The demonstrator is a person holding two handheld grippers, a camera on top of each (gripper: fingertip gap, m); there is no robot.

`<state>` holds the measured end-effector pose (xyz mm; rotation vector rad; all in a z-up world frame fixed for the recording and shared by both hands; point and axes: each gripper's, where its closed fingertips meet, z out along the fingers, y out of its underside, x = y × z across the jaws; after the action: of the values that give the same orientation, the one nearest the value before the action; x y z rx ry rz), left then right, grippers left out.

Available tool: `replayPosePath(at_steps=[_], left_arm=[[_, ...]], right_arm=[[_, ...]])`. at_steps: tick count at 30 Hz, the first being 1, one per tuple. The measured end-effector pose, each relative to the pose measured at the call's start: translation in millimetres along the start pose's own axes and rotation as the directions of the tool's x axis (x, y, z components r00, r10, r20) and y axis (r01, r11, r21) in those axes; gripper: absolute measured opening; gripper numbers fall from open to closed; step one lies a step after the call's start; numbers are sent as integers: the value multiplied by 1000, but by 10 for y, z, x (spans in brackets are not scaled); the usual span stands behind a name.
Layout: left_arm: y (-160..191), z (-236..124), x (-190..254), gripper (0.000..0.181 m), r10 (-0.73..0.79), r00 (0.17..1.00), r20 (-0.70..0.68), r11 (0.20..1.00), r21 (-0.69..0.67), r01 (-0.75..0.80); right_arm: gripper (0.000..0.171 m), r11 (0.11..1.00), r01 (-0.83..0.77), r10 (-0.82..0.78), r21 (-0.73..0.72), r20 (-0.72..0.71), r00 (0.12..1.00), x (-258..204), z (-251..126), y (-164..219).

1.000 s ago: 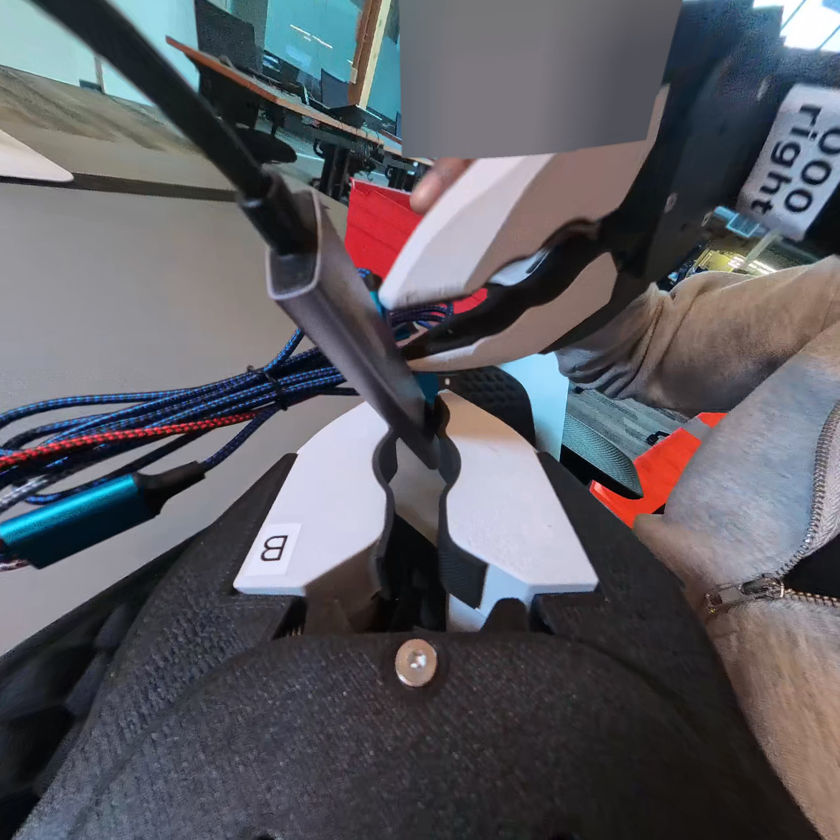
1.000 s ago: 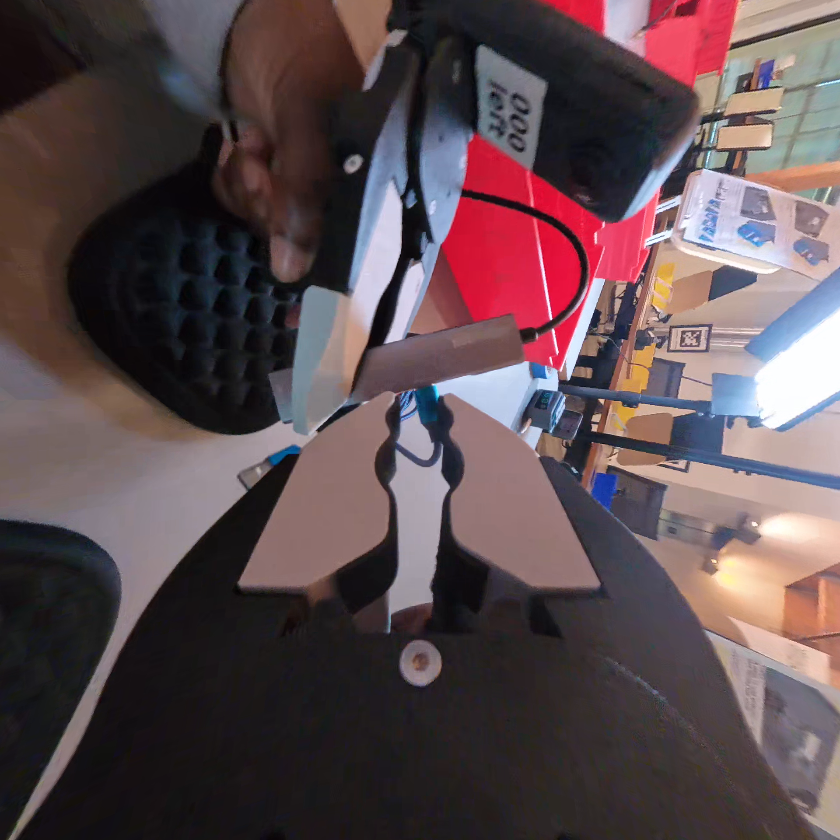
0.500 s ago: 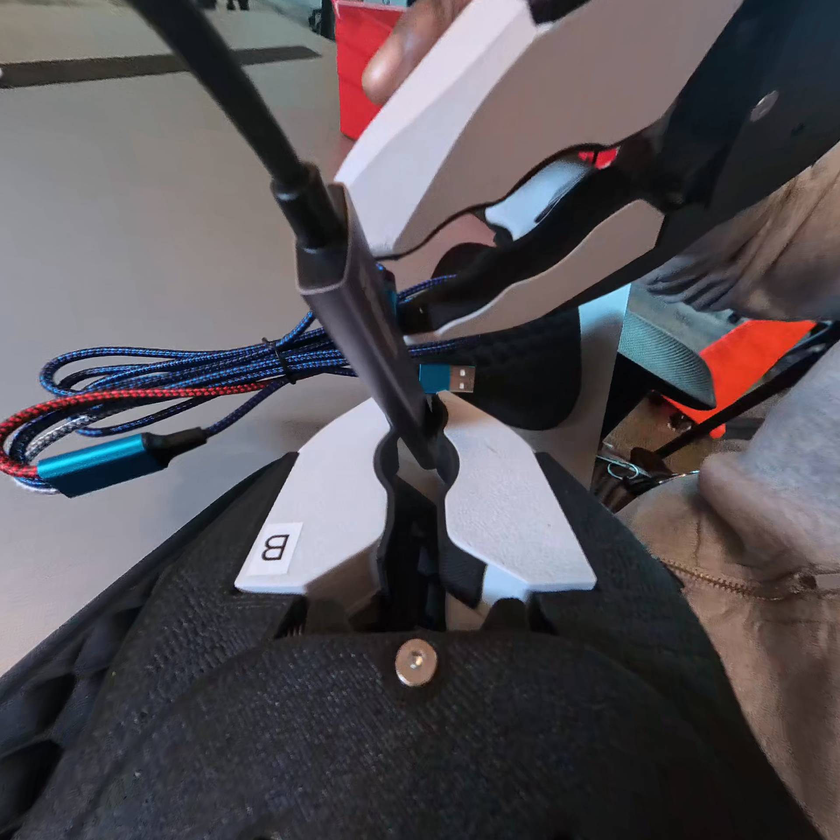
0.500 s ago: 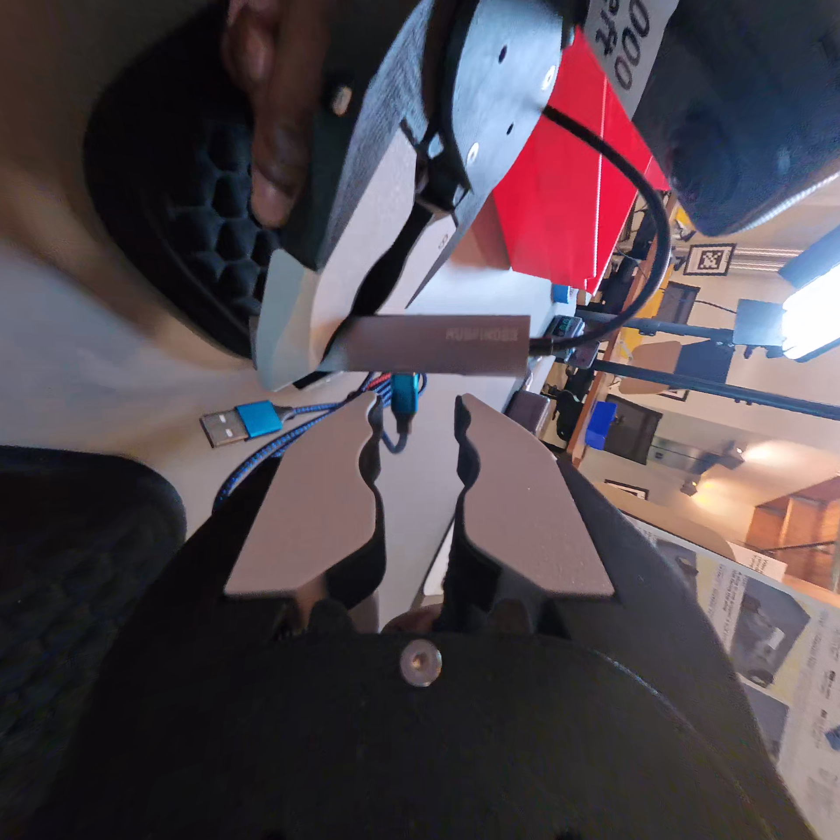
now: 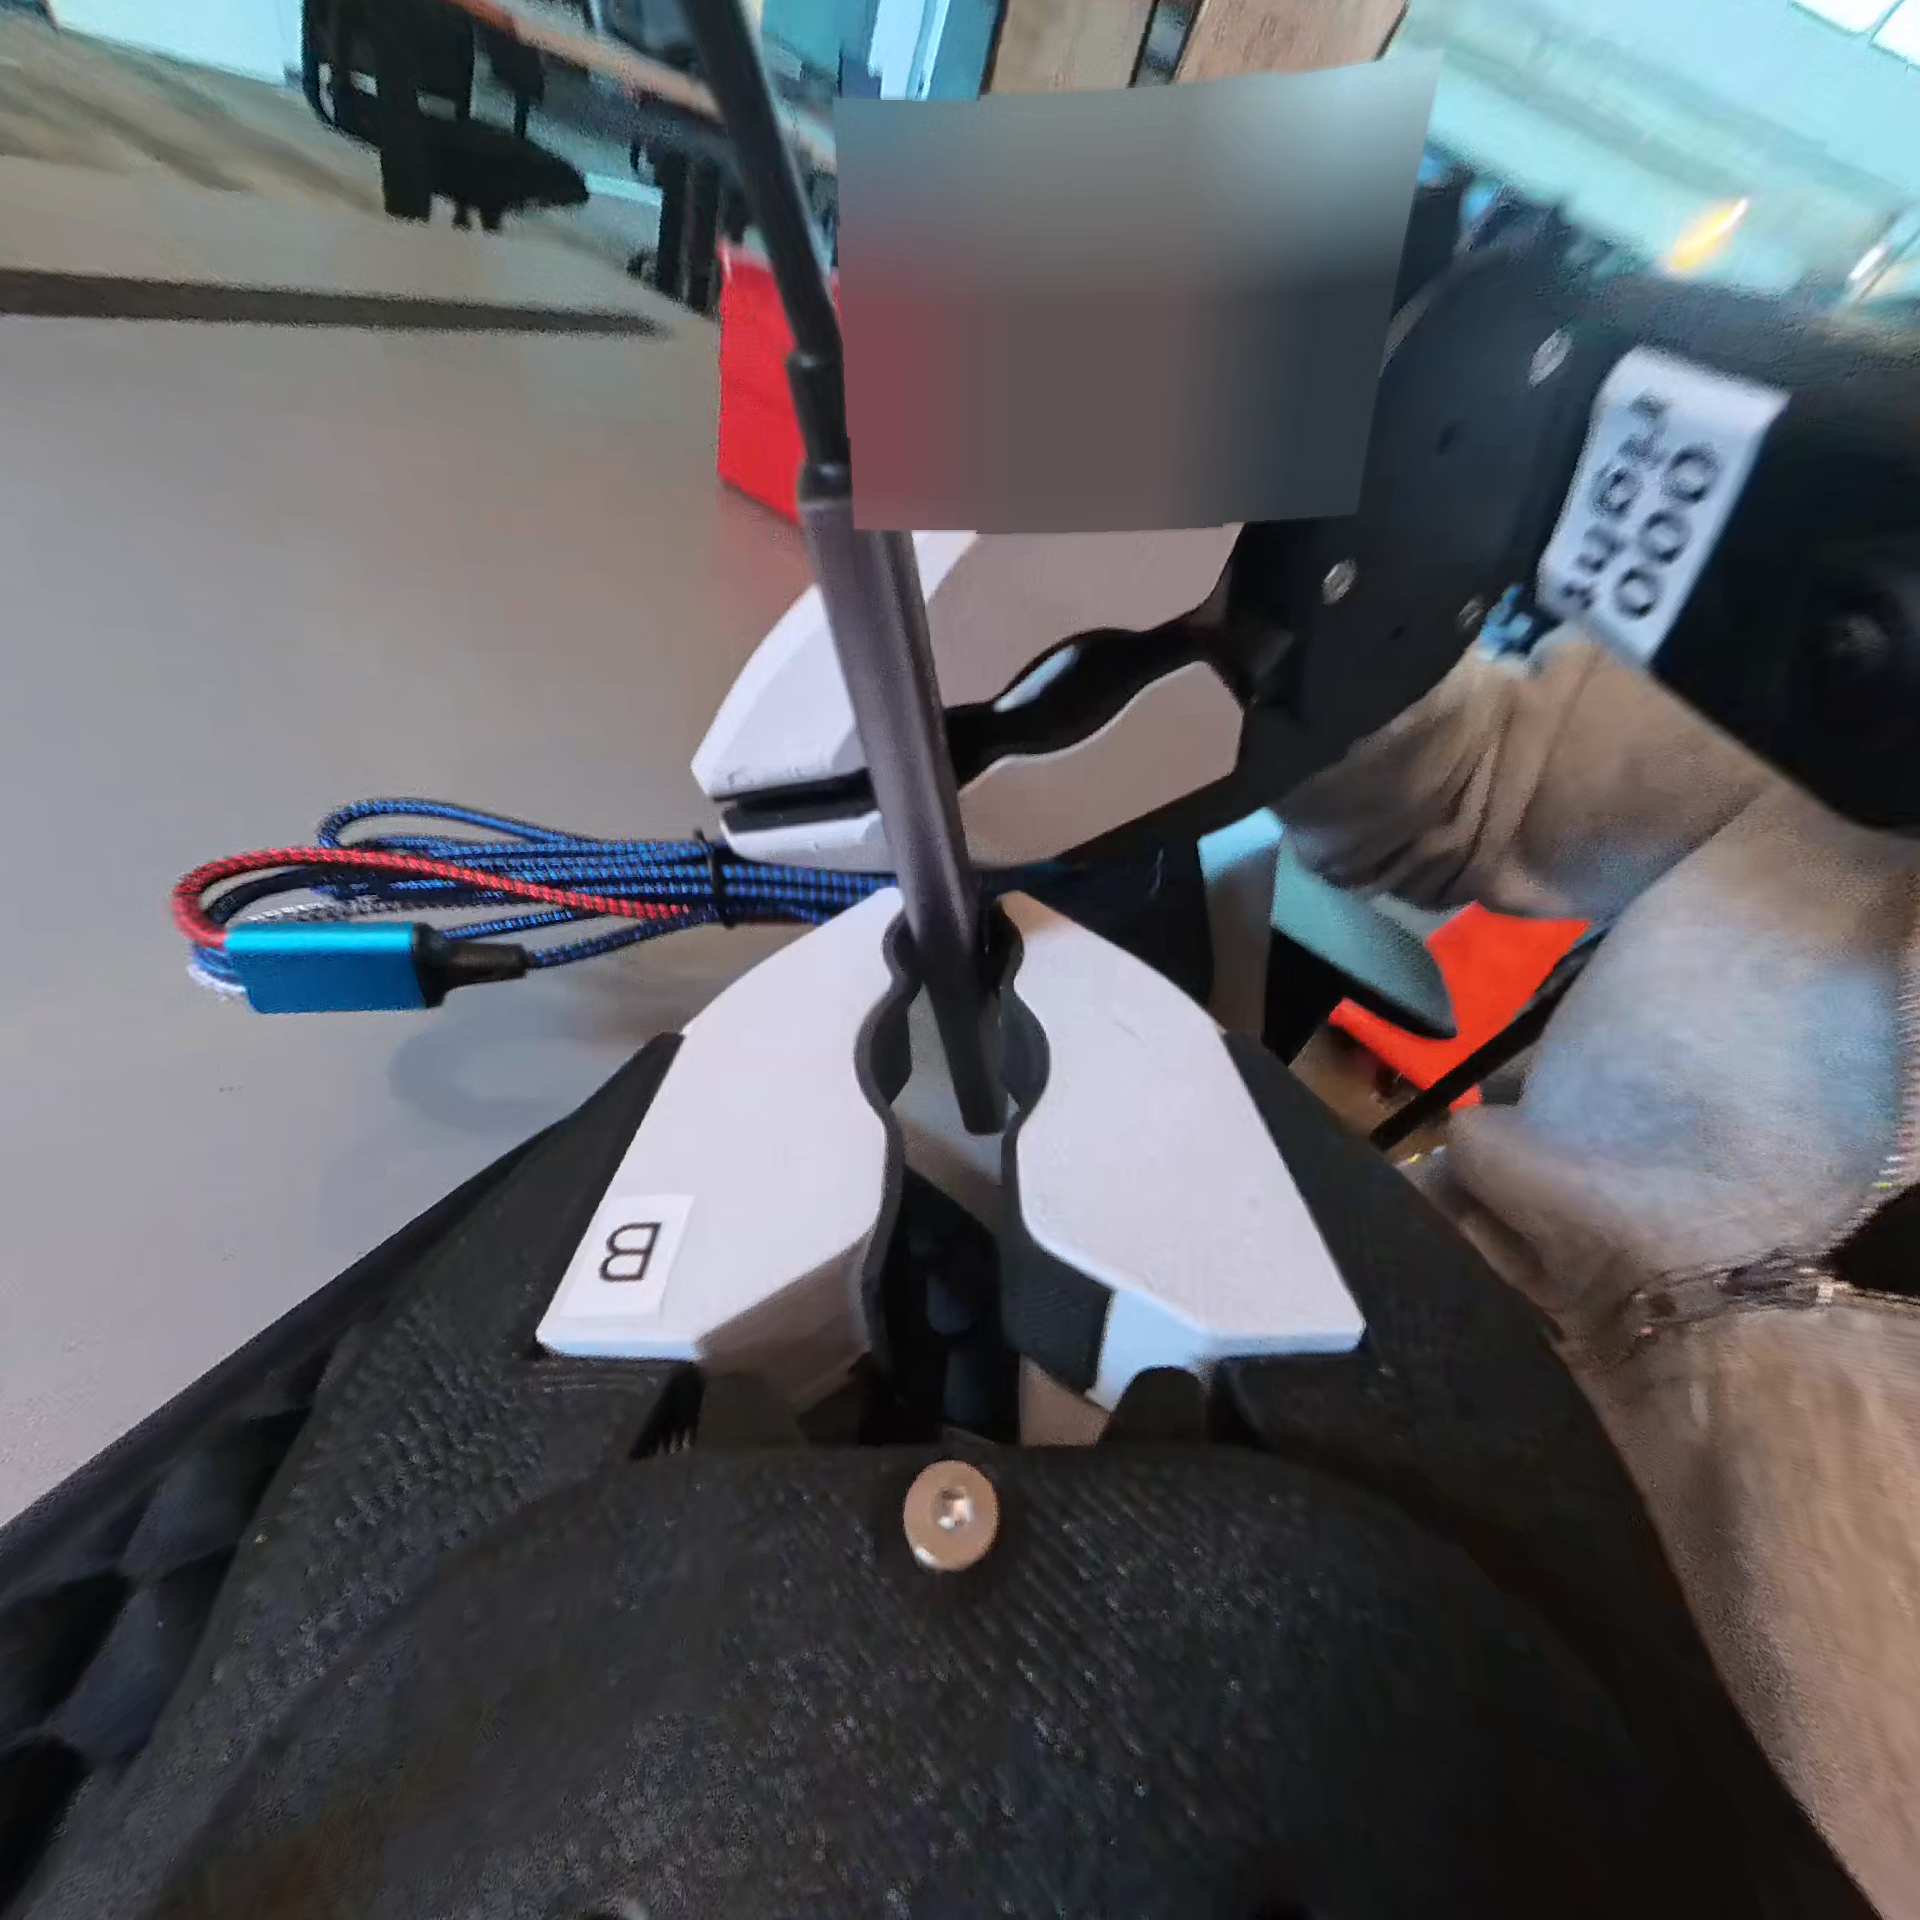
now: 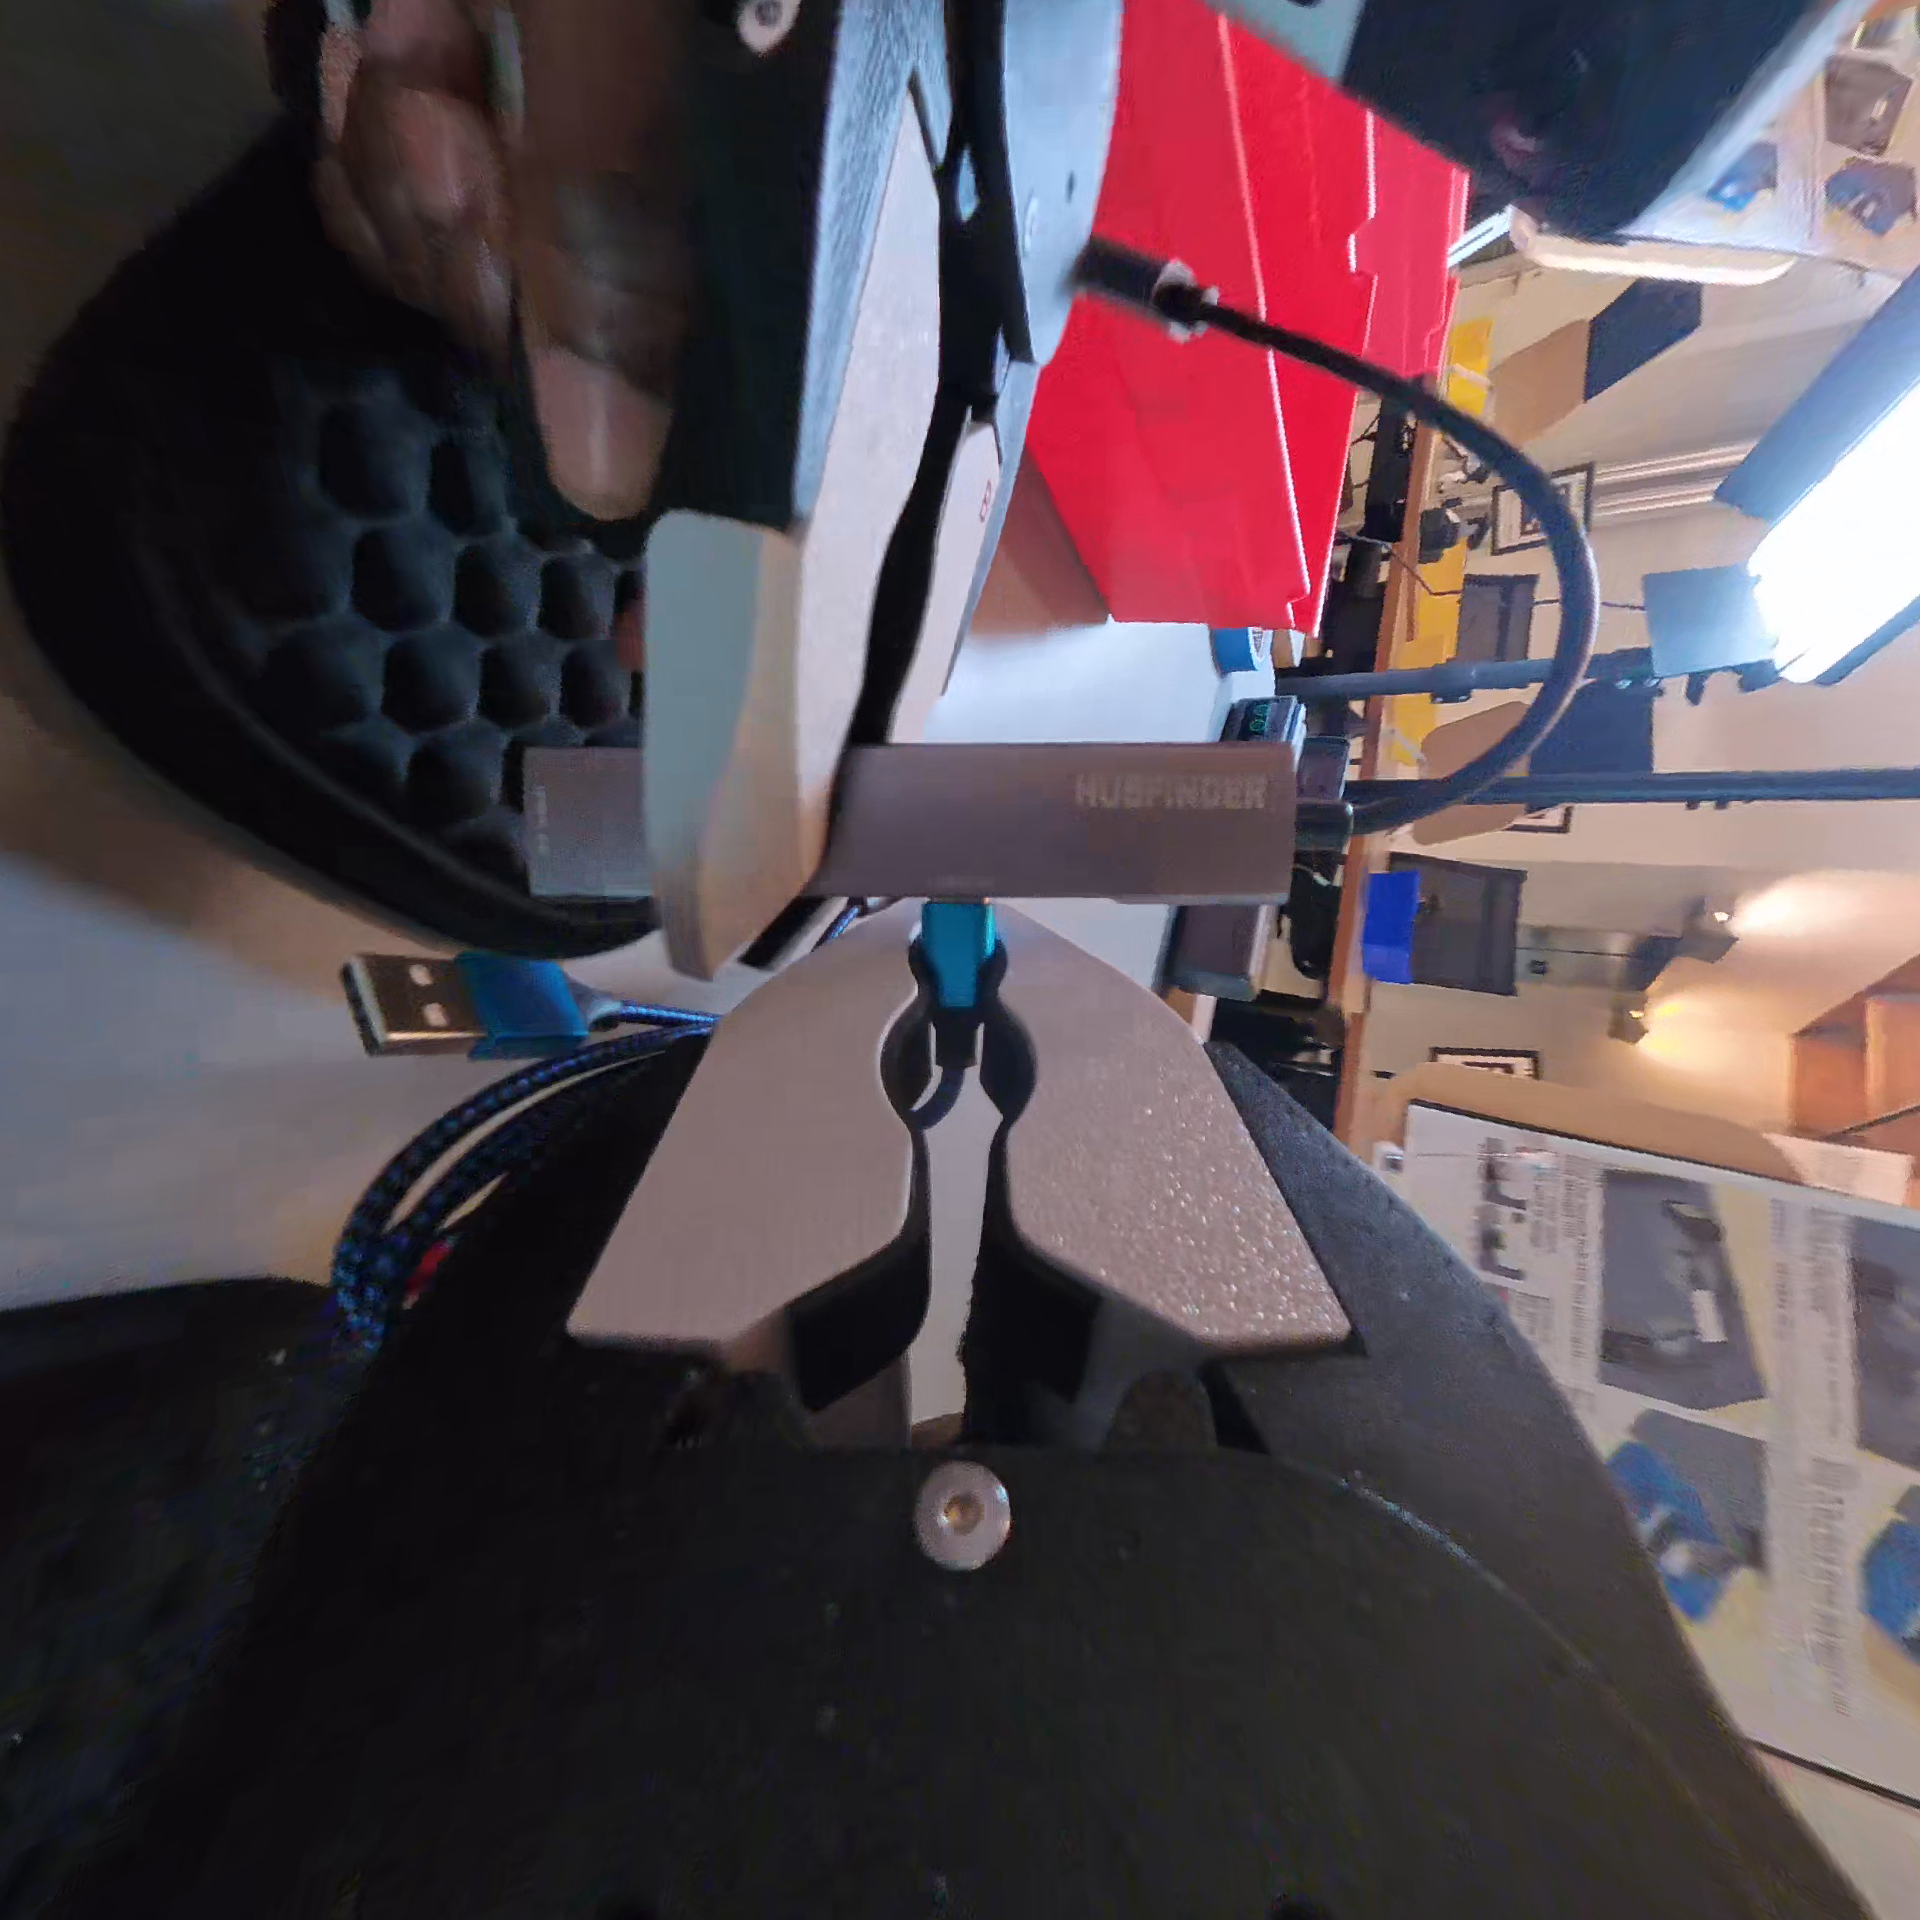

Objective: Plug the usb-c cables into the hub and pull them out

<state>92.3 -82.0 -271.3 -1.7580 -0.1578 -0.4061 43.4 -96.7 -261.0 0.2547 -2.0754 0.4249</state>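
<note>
My left gripper [image 5: 951,940] is shut on the lower end of a grey hub [image 5: 902,748], seen edge-on and upright, with its black cable [image 5: 764,187] rising from the top. In the right wrist view the hub [image 6: 1060,821] lies level, held by the left gripper's fingers [image 6: 748,727]. My right gripper [image 6: 956,961] is shut on a teal usb-c plug [image 6: 956,961] whose front end meets the hub's lower edge; its metal tip is hidden. The right gripper also shows behind the hub in the left wrist view [image 5: 831,805].
A tied bundle of blue and red braided cables [image 5: 540,873] with a blue plug housing [image 5: 332,966] lies on the grey table [image 5: 312,571]. A loose USB-A plug [image 6: 416,1003] hangs left. A red box [image 6: 1226,312] stands behind. A grey sleeve [image 5: 1683,935] is at the right.
My right gripper's fingers, apart half a second ago, have closed on the teal plug and brought it up against the hub's edge. The hub has turned more upright in my left gripper.
</note>
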Motion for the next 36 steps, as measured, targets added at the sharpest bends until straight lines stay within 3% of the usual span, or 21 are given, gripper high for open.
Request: replayPosePath(at_steps=[4, 10, 18, 21, 23, 29, 36], left_arm=[[-148, -115, -55, 20, -90, 995, -31, 988, 126, 93], [-191, -143, -105, 26, -135, 990, -30, 977, 160, 138], [-204, -137, -142, 10, -92, 994, 55, 982, 172, 82], [-207, -162, -241, 10, -111, 984, 137, 978, 189, 84], [-204, -159, -253, 10, -109, 983, 150, 979, 187, 80], [-196, -150, -252, 10, -83, 981, 174, 982, 179, 51], [-197, -140, -232, 13, -75, 984, 161, 984, 173, 47]], right_arm=[[4, 994, -102, 102, 24, -8, 995, 9, 15, 17], [4, 989, -144, 145, 45, -23, 989, 16, 28, 27], [5, 994, -109, 107, -5, -161, 981, 151, 76, 44], [22, 995, -101, 96, -20, -193, 976, 192, 31, 66], [25, 996, -90, 87, -9, -200, 976, 191, -19, 36], [11, 990, -143, 141, -1, -164, 976, 118, 5, 35], [11, 990, -142, 142, 8, -159, 977, 88, -3, 49]])
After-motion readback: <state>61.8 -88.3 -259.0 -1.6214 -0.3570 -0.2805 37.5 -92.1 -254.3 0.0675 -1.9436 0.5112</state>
